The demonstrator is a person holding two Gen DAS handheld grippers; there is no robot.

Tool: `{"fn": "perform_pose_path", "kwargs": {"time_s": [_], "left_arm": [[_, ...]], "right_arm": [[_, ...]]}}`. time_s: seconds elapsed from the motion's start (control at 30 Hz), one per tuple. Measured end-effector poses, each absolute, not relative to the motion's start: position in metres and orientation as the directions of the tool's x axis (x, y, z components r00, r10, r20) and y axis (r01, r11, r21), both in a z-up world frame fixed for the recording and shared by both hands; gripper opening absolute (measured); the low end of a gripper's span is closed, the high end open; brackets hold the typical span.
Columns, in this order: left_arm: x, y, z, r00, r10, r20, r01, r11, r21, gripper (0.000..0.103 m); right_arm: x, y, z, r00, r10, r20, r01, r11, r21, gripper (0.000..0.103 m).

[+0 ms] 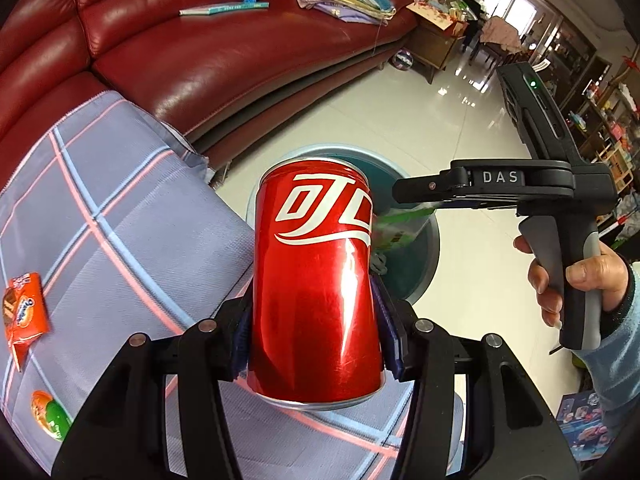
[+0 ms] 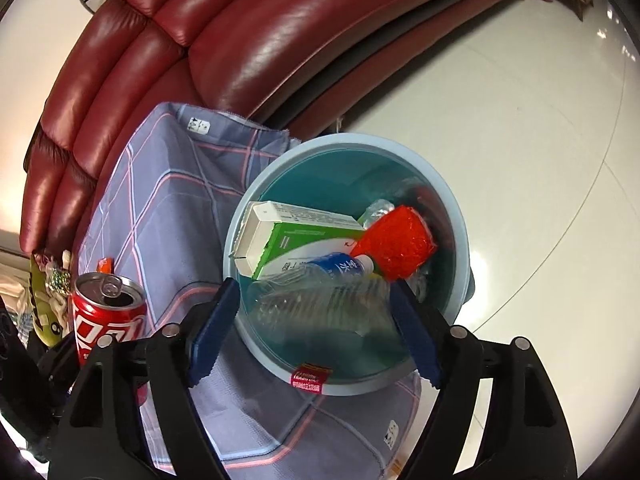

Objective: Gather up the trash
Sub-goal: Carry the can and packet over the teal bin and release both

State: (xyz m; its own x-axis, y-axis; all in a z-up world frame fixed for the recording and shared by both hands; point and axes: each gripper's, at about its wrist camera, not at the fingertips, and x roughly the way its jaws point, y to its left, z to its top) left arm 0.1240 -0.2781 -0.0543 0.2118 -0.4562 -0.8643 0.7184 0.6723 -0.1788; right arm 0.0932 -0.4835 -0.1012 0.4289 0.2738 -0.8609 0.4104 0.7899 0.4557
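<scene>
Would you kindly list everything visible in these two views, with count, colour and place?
cola can: 1, red, opened, gripped in left tongs
bin: 1, light blue, on floor beside cloth
carton: 1, green-white, in bin
plastic bottle: 1, clear, blue label, in bin
red wrapper: 1, in bin
orange snack packet: 1, on cloth
checked cloth: 1, grey-blue
sofa: 1, dark red
book: 1, on sofa
left tongs: shut on can
right tongs: open above bin

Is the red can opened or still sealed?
Opened. In the right wrist view the red can has its tab lifted and a dark mouth hole on top. The left gripper fingers clamp its sides.
</scene>
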Motion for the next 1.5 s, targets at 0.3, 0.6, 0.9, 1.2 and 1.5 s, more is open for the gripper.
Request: {"fn": "perform_pose_path", "kwargs": {"time_s": [0.3,0.6,0.9,1.2,1.5], "left_arm": [[0.123,-0.298,-0.067,0.176,-0.450,-0.876,0.741,0.646,-0.182,0.049],[0.128,-0.331,-0.081,0.136,-0.443,-0.886,0.768,0.612,-0.188,0.049],[0.128,-0.347,-0.080,0.177,-0.467,-0.866,0.778,0.606,-0.168,0.081],[0.136,-0.331,-0.081,0.192,-0.448,-0.873,0.738,0.652,-0.173,0.087],[0.136,-0.306,-0.073,0.222,-0.447,-0.867,0.697,0.695,-0.180,0.095]], "right_arm": [[0.088,-0.496,-0.099,0.438,0.251,-0.863,0.432,0.783,0.447,0.093],[0.080,-0.511,-0.089,0.451,0.217,-0.866,0.459,0.776,0.433,0.097],[0.074,-0.522,-0.072,0.474,0.175,-0.863,0.467,0.781,0.415,0.099],[0.075,-0.519,-0.078,0.455,0.173,-0.873,0.480,0.778,0.405,0.099],[0.080,-0.497,-0.073,0.433,0.169,-0.885,0.450,0.811,0.375,0.099]]}}
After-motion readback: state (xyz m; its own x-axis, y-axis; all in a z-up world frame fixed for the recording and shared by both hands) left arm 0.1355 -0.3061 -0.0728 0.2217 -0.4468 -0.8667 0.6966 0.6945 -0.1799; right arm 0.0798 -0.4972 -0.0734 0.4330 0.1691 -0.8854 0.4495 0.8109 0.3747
